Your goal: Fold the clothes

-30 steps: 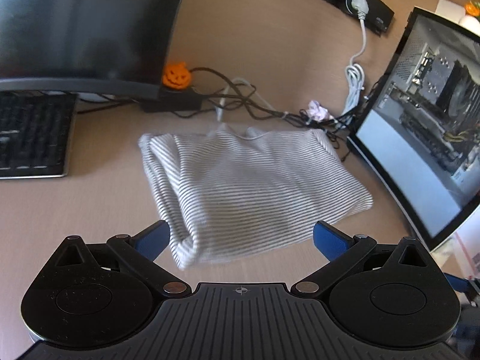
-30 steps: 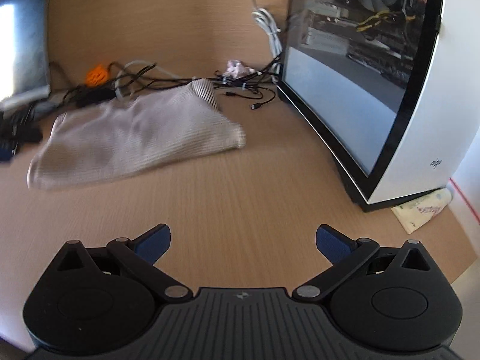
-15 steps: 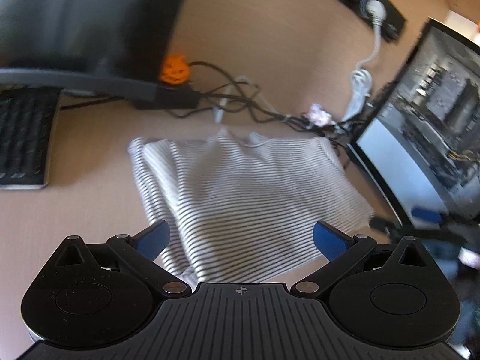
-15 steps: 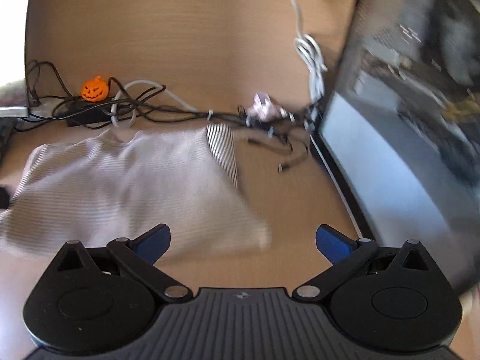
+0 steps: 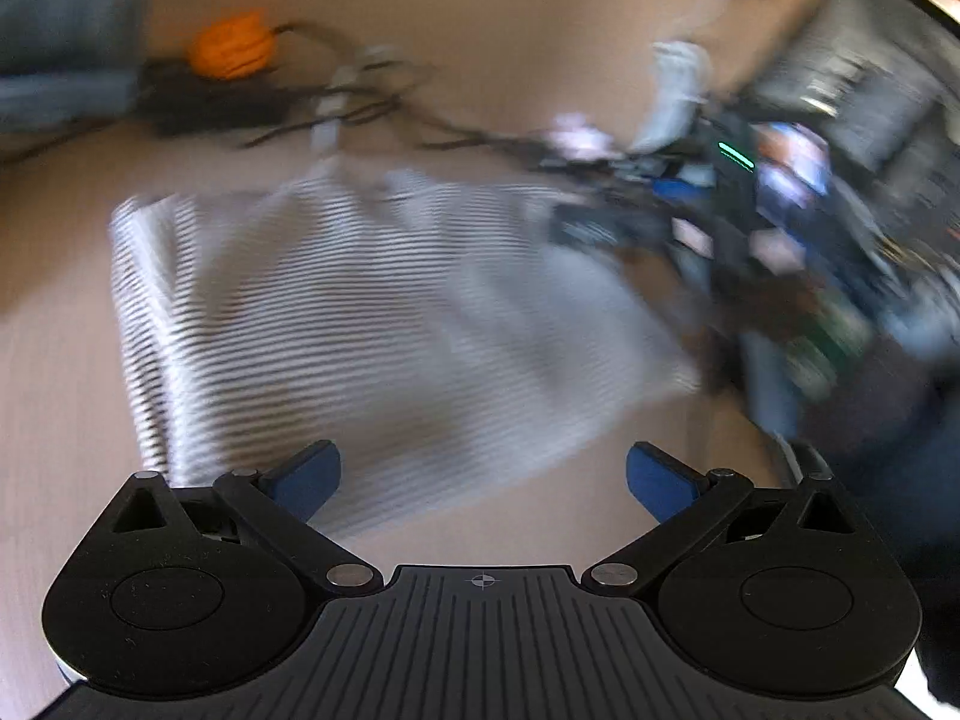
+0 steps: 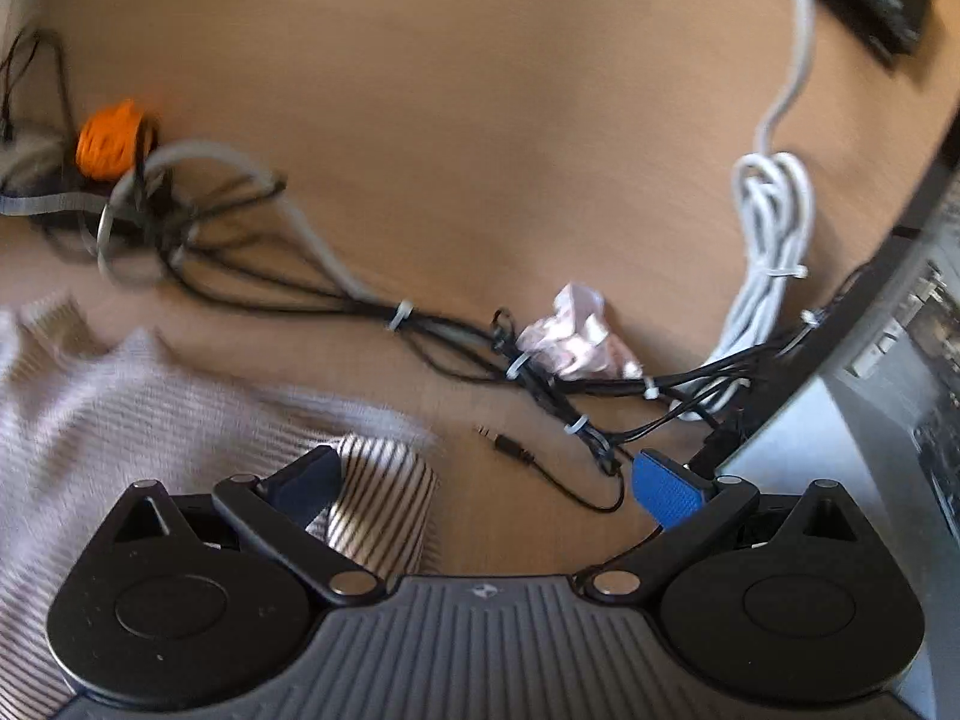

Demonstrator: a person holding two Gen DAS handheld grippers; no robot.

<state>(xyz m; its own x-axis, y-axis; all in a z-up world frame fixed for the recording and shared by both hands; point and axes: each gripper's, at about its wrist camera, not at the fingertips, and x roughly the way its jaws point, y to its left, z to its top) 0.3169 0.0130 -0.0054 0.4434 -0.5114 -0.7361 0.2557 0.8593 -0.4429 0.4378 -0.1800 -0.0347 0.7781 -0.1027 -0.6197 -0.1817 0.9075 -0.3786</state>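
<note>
My desk (image 6: 480, 120) carries the striped shirt (image 5: 360, 324), cables behind it. My left tongs (image 5: 483, 474) gape over its near edge. My right tongs (image 6: 486, 483) gape at its far corner.

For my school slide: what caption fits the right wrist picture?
Open right gripper reaching a folded corner of the striped shirt beside tangled cables.

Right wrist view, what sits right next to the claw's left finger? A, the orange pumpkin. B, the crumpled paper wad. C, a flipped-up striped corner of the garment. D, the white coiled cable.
C: the garment's striped corner lies right beside the right claw's left finger, while the jaws stand wide open and grip nothing.
</note>
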